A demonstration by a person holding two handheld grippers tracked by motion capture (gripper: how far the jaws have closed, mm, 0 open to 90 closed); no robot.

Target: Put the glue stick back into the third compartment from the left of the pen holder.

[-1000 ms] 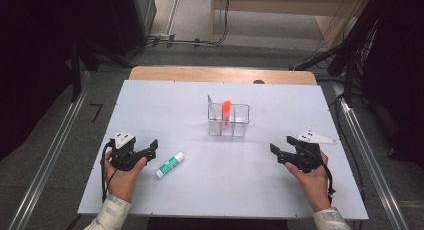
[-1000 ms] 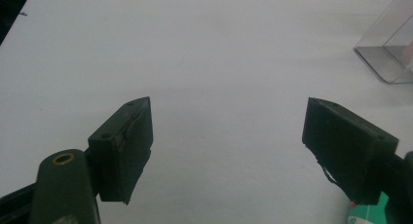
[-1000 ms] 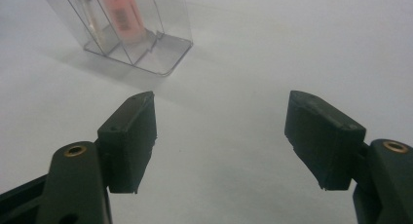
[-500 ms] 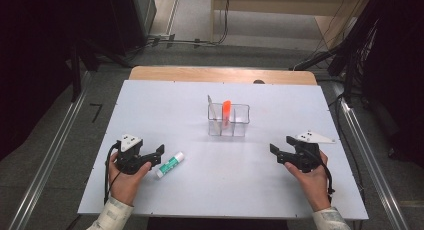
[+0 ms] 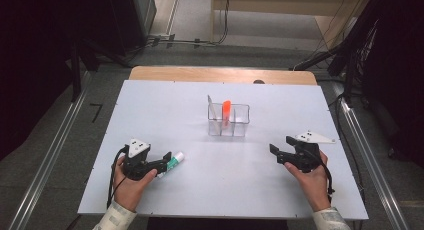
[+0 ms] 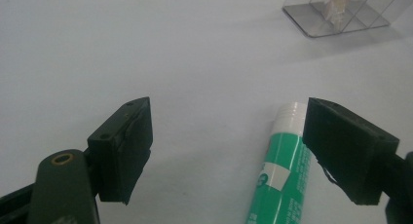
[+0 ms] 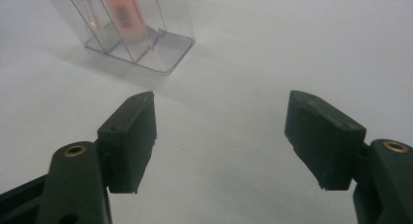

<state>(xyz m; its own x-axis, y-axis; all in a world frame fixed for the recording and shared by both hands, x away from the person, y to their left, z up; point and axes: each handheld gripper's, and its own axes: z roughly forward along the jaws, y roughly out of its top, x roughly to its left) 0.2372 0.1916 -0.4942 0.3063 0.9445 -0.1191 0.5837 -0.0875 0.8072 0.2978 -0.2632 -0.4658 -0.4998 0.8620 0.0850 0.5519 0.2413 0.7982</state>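
Jaws of the left gripper (image 6: 226, 151) are spread around the green tube (image 6: 282, 170), lying at 7 o'clock on the table (image 5: 150, 105); the tube could be nudged away by the near jaw. Right gripper (image 5: 282, 151) is held apart, empty.

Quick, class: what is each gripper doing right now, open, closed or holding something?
Left gripper: open, jaws on either side of the green tube, not yet gripping it.
Right gripper: open, holding nothing, above the bare table.
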